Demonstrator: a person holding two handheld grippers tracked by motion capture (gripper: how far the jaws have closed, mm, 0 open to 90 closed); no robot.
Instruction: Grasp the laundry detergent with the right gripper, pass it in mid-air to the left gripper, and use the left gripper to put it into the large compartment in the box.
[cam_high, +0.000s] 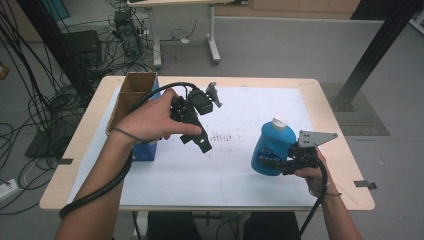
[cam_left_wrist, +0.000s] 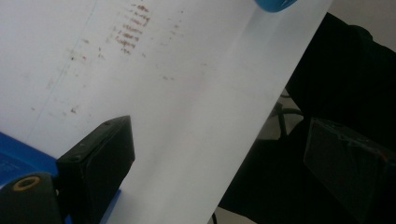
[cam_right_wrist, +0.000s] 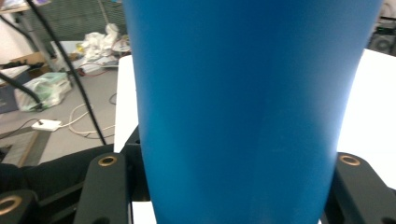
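I have the right gripper clamped on the blue detergent bottle, upright at the table's right front, left gripper spread empty, so I'd grip firmly and keep it vertical.

You hold a smooth, glossy blue plastic bottle with a white cap. Beneath it lies matt white paper, smudged brown, over a pale wood-look table. The open box looks like rough brown cardboard.
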